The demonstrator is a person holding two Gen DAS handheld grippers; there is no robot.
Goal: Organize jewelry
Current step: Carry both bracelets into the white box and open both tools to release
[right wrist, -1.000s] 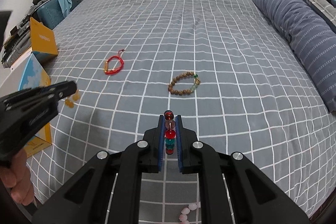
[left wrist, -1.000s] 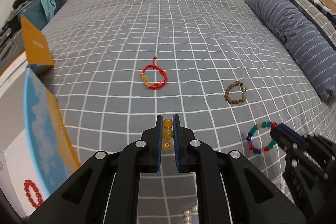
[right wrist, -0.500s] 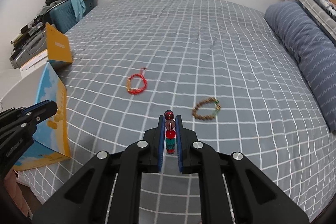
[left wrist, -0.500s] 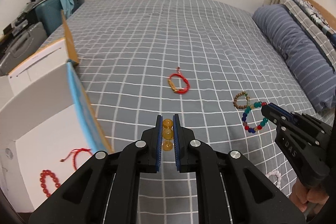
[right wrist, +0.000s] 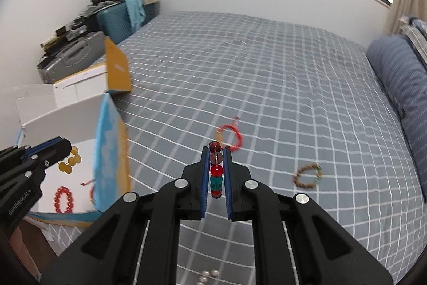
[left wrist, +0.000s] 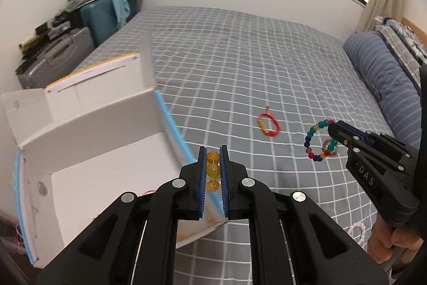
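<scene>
Right, you're mid-carry w/ both hands: L gripper (left wrist: 213, 172) clamped on the amber beads (left wrist: 213, 164), R gripper (right wrist: 215, 172) clamped on the multicolor bracelet (right wrist: 216, 172), both off the bed (left wrist: 240, 66). The L load hangs over the open white box (left wrist: 101, 151) already, by the blue wall; the R one hangs further out over the bed. Next, I'd say: bring each over the box floor, lower, part the jaws, don't snag the wall. Amber = glossy round beads; the multi = red, teal, blue, smoky beads on a loop.
</scene>
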